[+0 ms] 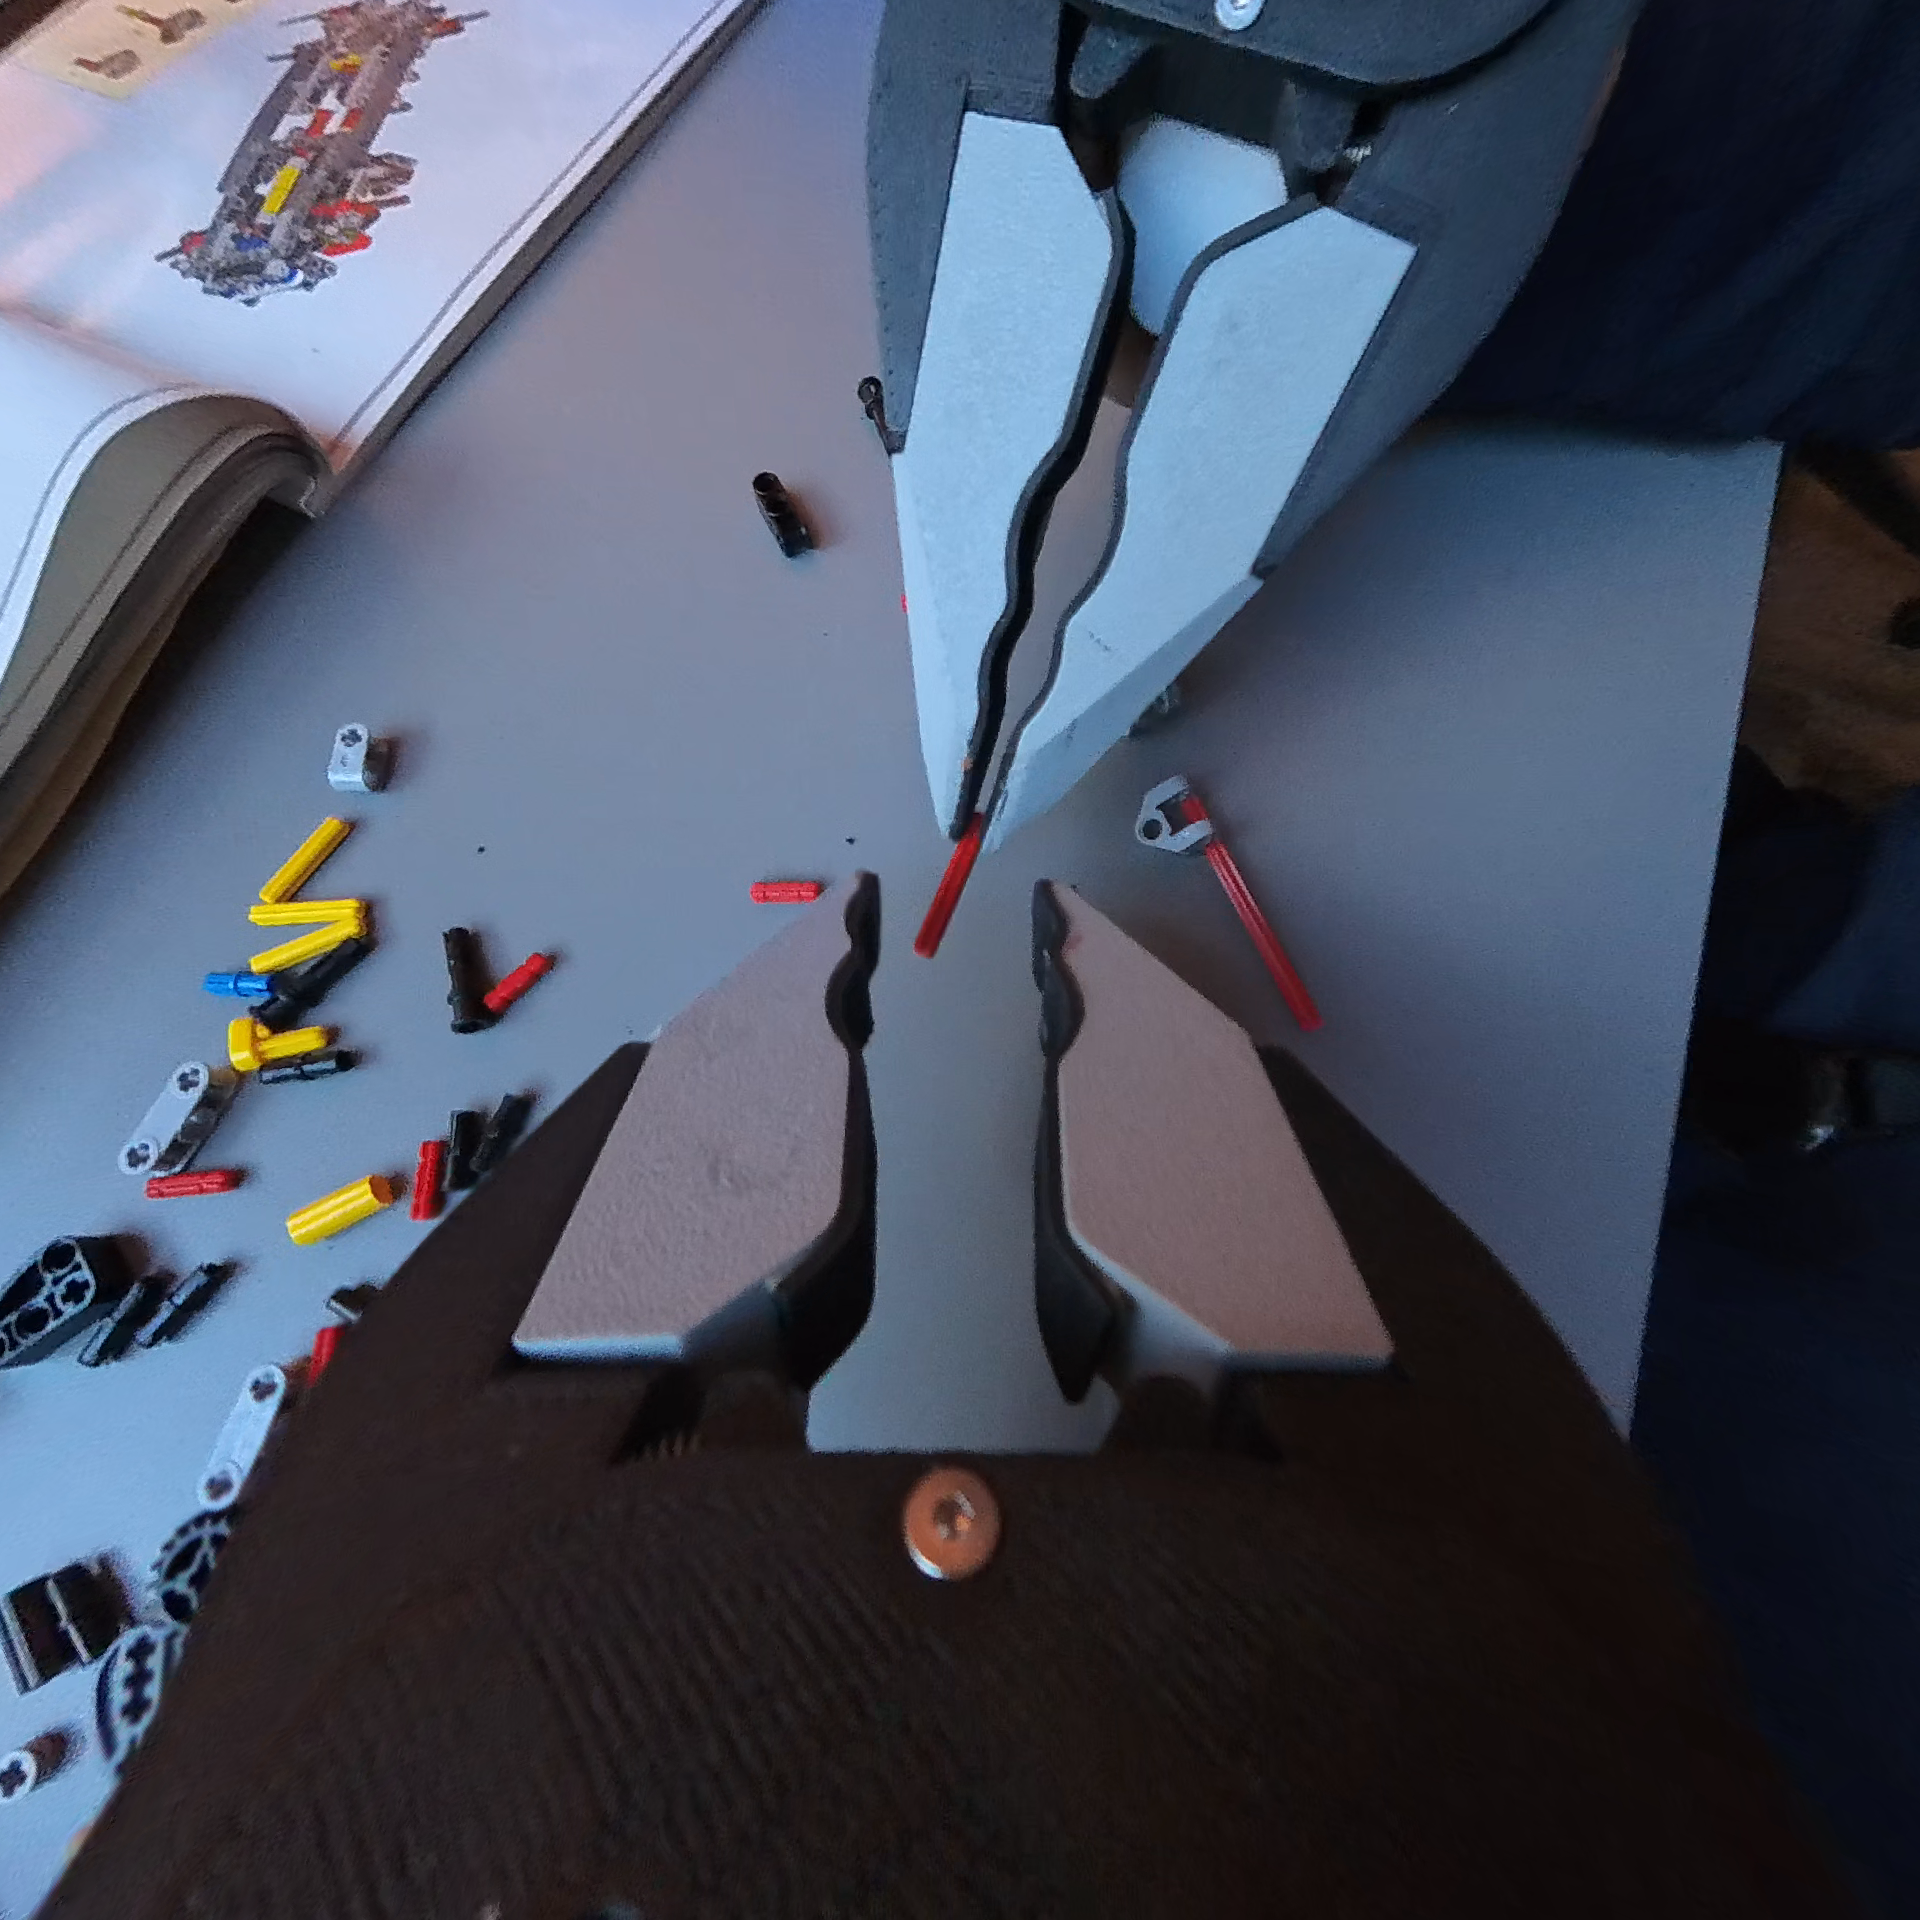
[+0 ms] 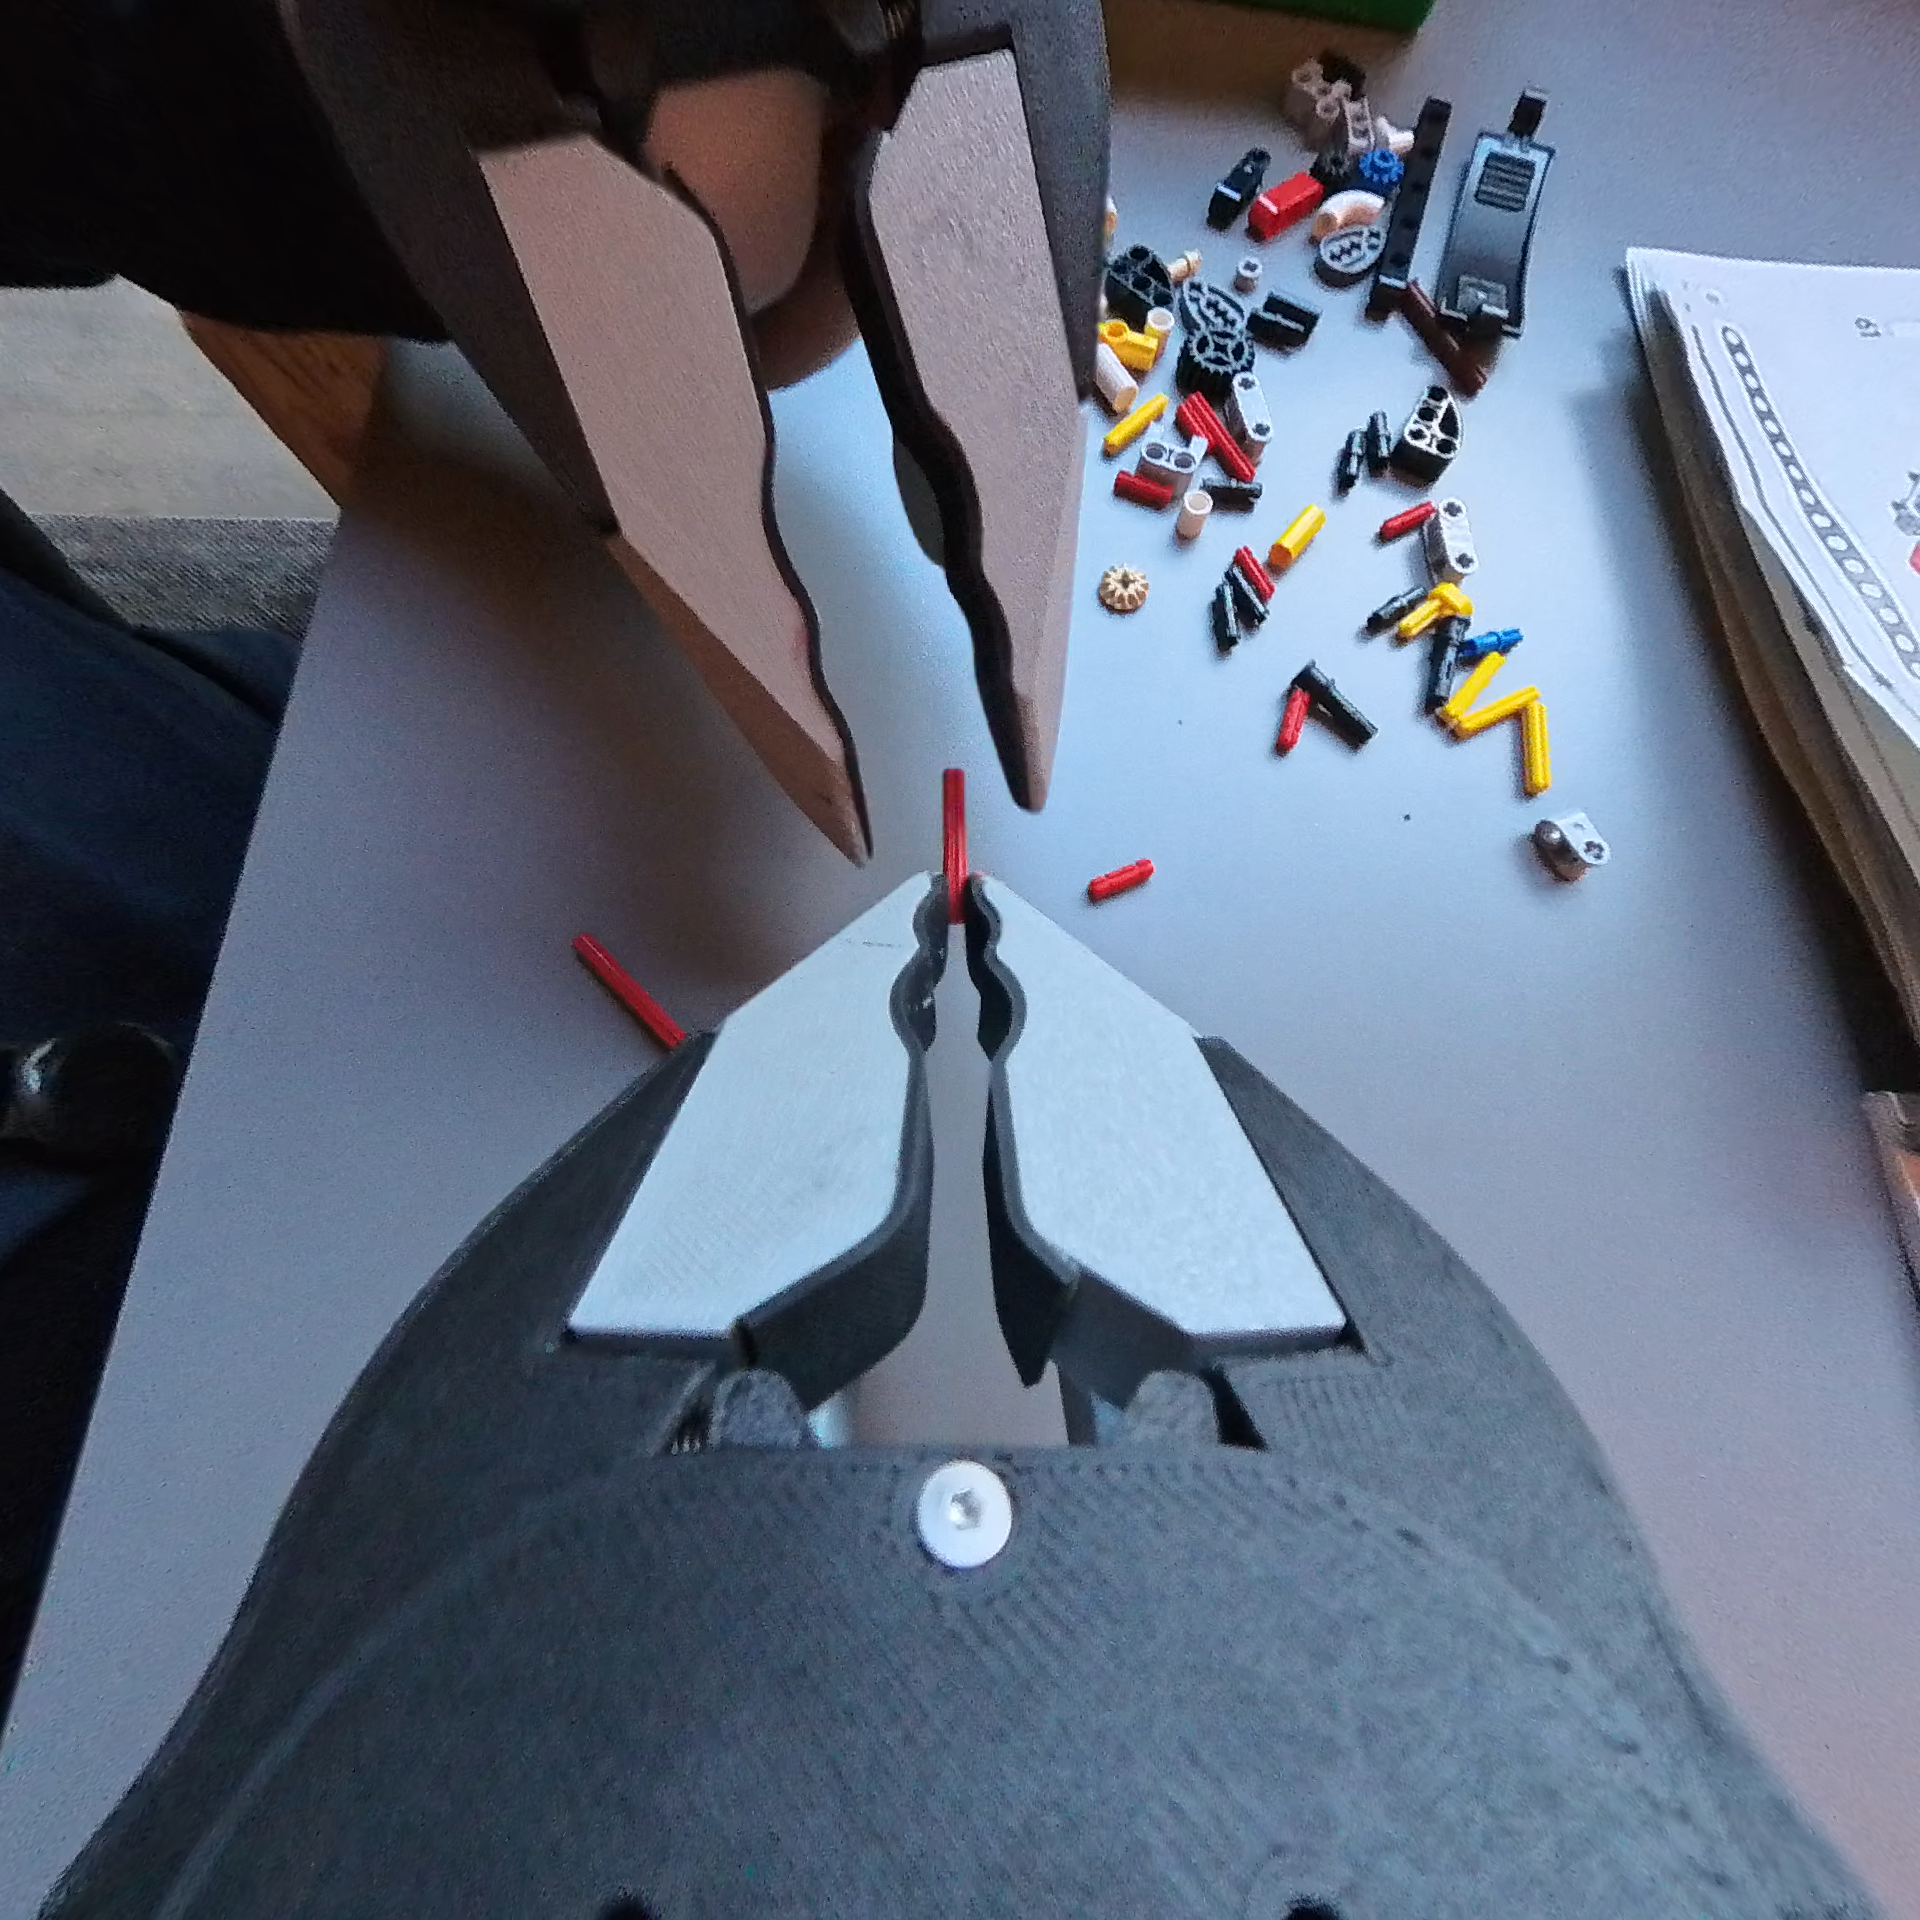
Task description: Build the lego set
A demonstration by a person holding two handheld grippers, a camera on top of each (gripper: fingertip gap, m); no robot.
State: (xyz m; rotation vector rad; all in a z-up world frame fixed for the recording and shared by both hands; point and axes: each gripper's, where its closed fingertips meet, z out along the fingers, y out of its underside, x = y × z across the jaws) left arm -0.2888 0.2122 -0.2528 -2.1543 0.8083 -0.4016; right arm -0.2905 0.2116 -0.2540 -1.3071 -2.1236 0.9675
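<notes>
The right tool (image 2: 951, 891) pinches a red axle (image 2: 953, 831) by one end above the table (image 2: 1351, 1091). The left tool (image 1: 951, 899) stands apart-fingered and empty, its tips flanking the axle's free end.

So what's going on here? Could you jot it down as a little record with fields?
Surface: grey table
Right tool: shut on a red rod, gripped at one end
Left tool: open, empty, tips either side of the rod's free end
Nearby: short red pin, longer red rod with grey connector
Further off: scattered small building pieces, open instruction booklet
</notes>
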